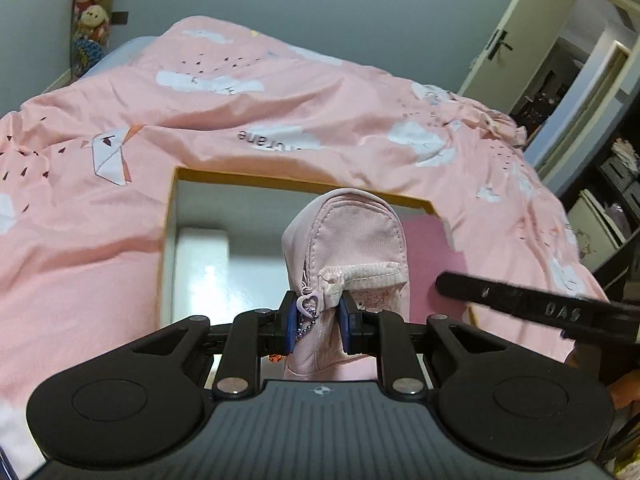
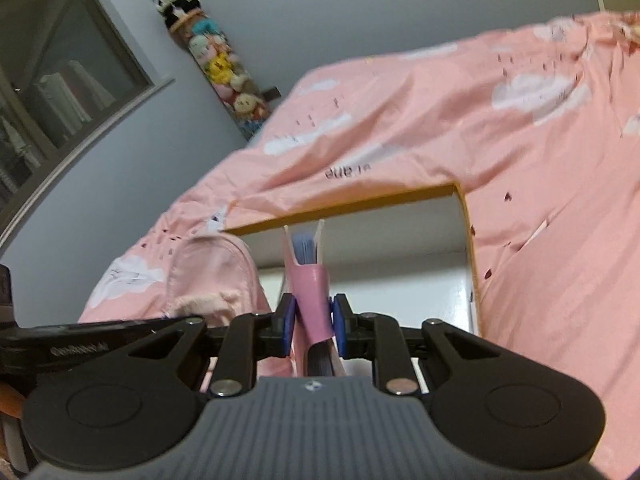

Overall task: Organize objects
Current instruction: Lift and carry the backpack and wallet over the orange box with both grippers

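Jaws of the left gripper [image 1: 316, 320] pinch a pink fabric pouch [image 1: 346, 236]; the right gripper [image 2: 314, 320] clamps a pink notebook [image 2: 310, 280], both held over the yellow-rimmed white box [image 1: 176, 208] at twelve o'clock on the bed, seemingly for stowing.

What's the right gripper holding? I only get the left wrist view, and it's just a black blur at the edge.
Observer: The right gripper is shut on a pink notebook, gripped edge-on with its page edges facing the camera.
Operator: Can you see my pouch from that side?
Observer: Yes, the pink pouch shows to the left of the notebook, in front of the box's yellow rim.
Operator: Anything behind on that side that I can't see?
Observer: A dark-framed glass cabinet stands on the far left, and a toy panda tops the hanging column of plush toys.
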Action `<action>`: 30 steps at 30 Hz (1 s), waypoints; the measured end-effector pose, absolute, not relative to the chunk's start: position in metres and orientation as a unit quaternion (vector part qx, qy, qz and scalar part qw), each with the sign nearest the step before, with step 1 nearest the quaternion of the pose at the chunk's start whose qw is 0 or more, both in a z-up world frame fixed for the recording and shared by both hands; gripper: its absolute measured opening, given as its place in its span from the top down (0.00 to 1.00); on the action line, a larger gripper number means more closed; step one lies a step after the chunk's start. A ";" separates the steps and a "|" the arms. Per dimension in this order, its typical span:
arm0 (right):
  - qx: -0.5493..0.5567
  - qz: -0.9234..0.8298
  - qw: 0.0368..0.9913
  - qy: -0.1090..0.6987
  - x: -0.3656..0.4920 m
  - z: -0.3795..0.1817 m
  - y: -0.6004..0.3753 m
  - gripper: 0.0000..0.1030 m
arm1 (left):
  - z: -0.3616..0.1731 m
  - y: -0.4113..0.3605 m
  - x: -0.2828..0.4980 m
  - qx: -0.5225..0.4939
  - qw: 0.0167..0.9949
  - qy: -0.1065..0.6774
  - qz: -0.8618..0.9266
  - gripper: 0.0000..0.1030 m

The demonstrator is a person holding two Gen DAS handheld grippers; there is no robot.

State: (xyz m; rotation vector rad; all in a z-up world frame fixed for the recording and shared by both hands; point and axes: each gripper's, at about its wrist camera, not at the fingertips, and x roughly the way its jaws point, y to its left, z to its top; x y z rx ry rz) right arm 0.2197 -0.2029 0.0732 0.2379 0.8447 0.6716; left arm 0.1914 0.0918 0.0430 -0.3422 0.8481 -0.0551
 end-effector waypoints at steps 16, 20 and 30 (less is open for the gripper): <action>0.190 0.313 0.773 0.518 0.310 -0.017 -0.120 0.79 | 0.027 0.140 0.249 -0.129 0.883 0.452 0.014 0.78; 0.193 0.305 0.762 0.537 0.316 -0.031 -0.107 0.79 | 0.022 0.146 0.253 -0.130 0.881 0.456 0.014 0.78; 0.183 0.282 0.749 0.572 0.324 -0.047 -0.096 0.73 | 0.020 0.153 0.254 -0.133 0.883 0.450 0.014 0.78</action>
